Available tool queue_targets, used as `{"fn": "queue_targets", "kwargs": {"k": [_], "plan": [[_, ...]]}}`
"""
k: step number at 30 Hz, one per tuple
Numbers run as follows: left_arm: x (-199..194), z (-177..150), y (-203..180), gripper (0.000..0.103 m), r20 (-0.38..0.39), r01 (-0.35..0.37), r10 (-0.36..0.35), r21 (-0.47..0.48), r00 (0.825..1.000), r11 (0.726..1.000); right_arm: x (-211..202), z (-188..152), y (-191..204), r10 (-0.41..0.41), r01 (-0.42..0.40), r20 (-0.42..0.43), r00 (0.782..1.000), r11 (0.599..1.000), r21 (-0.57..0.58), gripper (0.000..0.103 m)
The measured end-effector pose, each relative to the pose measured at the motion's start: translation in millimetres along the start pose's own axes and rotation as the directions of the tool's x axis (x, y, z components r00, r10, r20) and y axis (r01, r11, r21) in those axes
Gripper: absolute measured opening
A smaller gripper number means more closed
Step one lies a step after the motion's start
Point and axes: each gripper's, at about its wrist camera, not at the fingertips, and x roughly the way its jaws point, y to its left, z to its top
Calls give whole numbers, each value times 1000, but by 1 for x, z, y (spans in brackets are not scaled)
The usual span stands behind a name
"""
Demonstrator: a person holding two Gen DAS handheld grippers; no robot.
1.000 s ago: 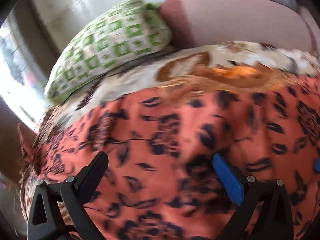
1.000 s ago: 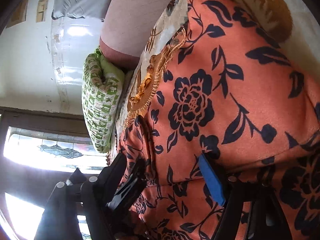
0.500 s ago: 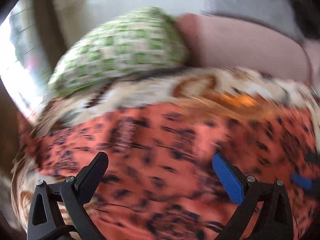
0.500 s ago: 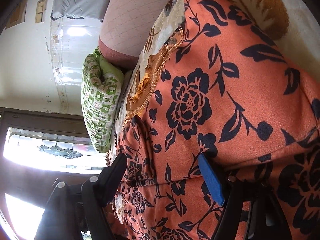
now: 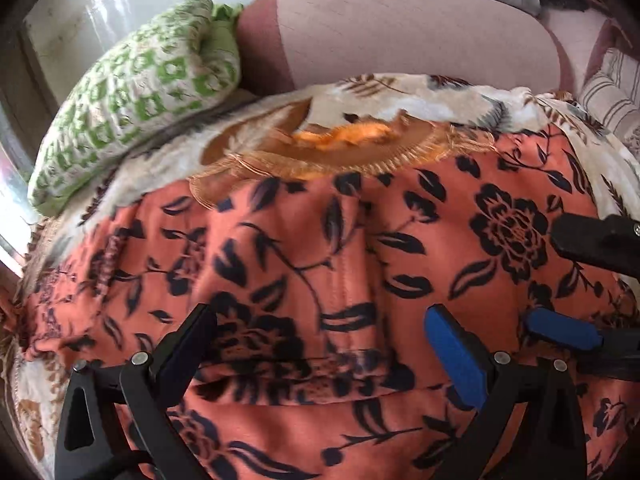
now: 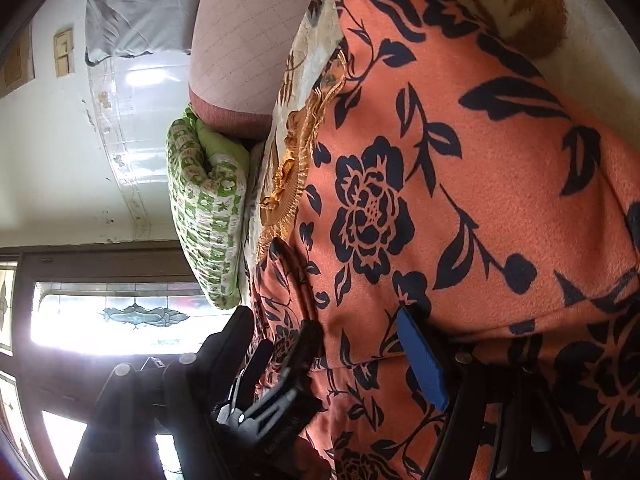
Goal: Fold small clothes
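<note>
An orange garment with a dark flower print lies spread and creased on a cream patterned blanket. My left gripper hovers open low over it, a raised crease of the cloth between its black finger and blue pad. At the right edge of the left wrist view my right gripper stands open, its fingers wide on the cloth. In the right wrist view the right gripper straddles a folded edge of the garment, and the left gripper's fingers show just inside its black finger.
A green and white pillow leans at the bed's far left, beside a pink padded headboard. A striped cushion sits at the far right. A bright stained-glass window lies beyond the bed's edge.
The left gripper swept across the garment toward the right gripper, which now shows larger at its view's right edge. It has come back into the right wrist view. The right gripper barely moved.
</note>
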Motion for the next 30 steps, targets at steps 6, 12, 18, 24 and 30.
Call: {"fn": "queue_targets", "kwargs": {"k": [6, 12, 18, 24, 30], "plan": [[8, -1, 27, 103, -34, -51, 48, -100, 998, 994, -1, -1, -1, 9, -9, -2, 1000, 1000, 3, 76], [6, 1, 104, 103, -103, -294, 276, -277, 956, 915, -1, -3, -1, 1, -1, 2, 1000, 1000, -14, 76], [-36, -6, 200, 103, -130, -506, 513, -482, 849, 715, -1, -3, -1, 1, -1, 0, 1000, 1000, -23, 76], [-58, -28, 254, 103, -188, -516, 511, -575, 839, 636, 0, -6, 5, -21, 21, -3, 1000, 999, -41, 75], [-73, -72, 308, 103, -266, -511, 463, -655, 845, 557, -13, -13, 37, -72, 91, 100, 992, 976, -200, 76]]}}
